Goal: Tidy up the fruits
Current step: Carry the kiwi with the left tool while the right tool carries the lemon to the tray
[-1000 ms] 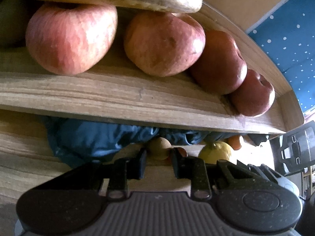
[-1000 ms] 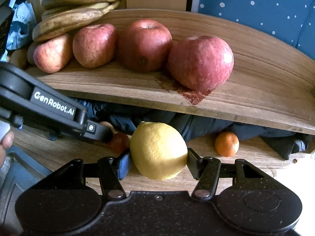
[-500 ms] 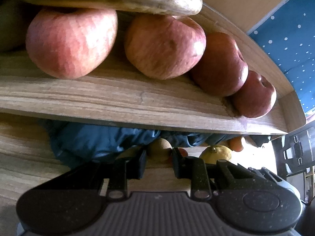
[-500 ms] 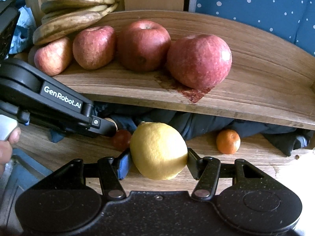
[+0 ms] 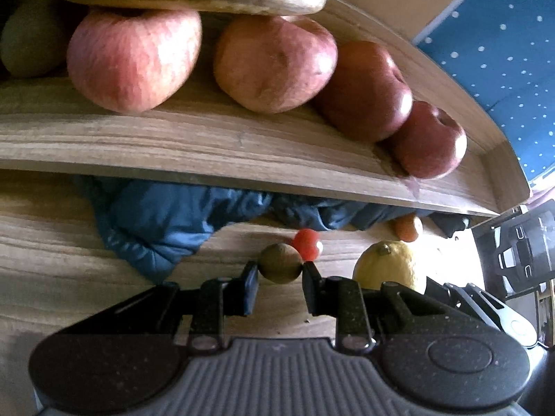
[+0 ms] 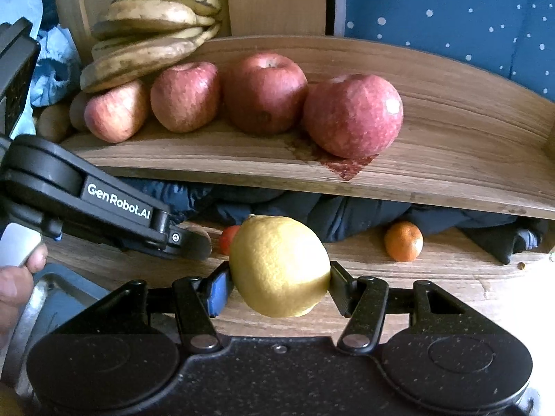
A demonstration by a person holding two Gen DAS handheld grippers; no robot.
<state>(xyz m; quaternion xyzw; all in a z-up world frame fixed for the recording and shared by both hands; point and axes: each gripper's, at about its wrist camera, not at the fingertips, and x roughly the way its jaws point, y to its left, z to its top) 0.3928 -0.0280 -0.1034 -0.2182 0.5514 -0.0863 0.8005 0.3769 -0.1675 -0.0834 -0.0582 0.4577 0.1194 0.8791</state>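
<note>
My right gripper point(image 6: 279, 282) is shut on a yellow lemon point(image 6: 279, 265), held above the lower wooden board. My left gripper point(image 5: 280, 279) is shut on a small brown round fruit point(image 5: 280, 263) at its fingertips. It also shows in the right wrist view as a black arm point(image 6: 114, 208) reaching in from the left. Several red apples point(image 6: 352, 114) sit in a row on the upper wooden shelf point(image 6: 451, 159), with bananas point(image 6: 149, 34) stacked at its left end. A small red fruit point(image 6: 227, 239) and an orange mandarin point(image 6: 403, 241) lie on the lower board.
Crumpled dark blue cloth point(image 5: 156, 222) fills the gap under the shelf. A metal tray point(image 6: 31, 308) lies at the lower left, beside a person's hand point(image 6: 17, 277). Blue dotted fabric point(image 6: 451, 7) hangs behind the shelf. The shelf's right half is bare wood.
Both grippers keep their holds and have hardly moved. In the left wrist view the small red fruit now shows more plainly beyond the brown fruit.
</note>
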